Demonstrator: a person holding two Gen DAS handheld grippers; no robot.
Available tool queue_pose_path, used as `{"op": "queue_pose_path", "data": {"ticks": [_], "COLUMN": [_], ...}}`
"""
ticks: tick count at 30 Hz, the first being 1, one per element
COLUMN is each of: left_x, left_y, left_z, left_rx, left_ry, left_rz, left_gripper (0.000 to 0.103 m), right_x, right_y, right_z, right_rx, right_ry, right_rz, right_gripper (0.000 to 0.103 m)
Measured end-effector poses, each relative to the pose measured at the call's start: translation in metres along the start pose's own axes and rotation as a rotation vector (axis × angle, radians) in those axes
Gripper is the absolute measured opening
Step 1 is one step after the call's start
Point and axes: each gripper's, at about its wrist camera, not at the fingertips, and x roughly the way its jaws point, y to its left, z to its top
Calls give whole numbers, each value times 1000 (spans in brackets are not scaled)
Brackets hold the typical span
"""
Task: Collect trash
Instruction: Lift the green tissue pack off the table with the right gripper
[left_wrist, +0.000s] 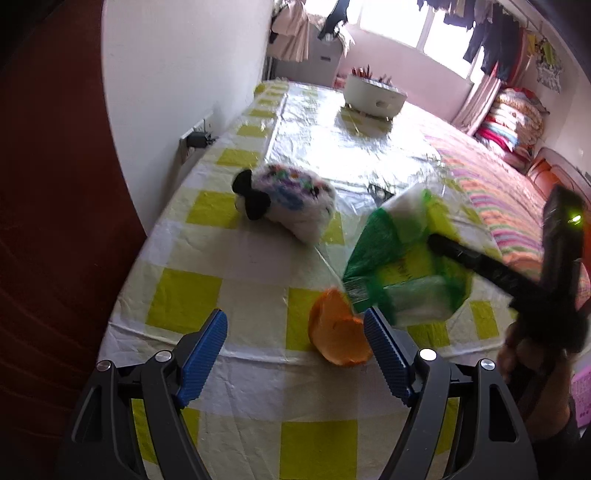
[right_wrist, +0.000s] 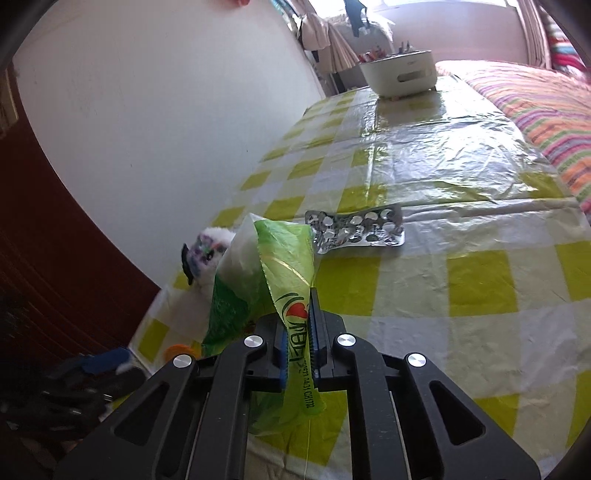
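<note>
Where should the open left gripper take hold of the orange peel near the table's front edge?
Grip the orange peel across its upturned curved rim, coming from above with the left gripper. It lies like a shallow cup on the tablecloth, so its raised edge is probably the only pinchable part.

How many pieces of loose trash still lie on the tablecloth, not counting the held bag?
2: an orange peel at the near edge, and an empty blister pack mid-table. More may hide behind the green bag.

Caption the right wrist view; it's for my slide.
Right claw shut on green plastic bag, empty blister pack beyond.
</note>
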Motion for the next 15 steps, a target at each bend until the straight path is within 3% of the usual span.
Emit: {"op": "queue_pose_path", "data": {"ticks": [6,15], "left_x": [10,28], "left_y": [-19,-41], "left_z": [-6,1], "left_rx": [71,103], "left_ry": [21,35], "left_rz": [23,38], "left_gripper": [74,74], "right_x": [-22,-51], "right_y": [-14,-21], "right_z": [-6,-8], "right_rx": [56,82], "right_ry": [-38,-94], "right_rz": [25,51], "right_gripper": [8,8]}}
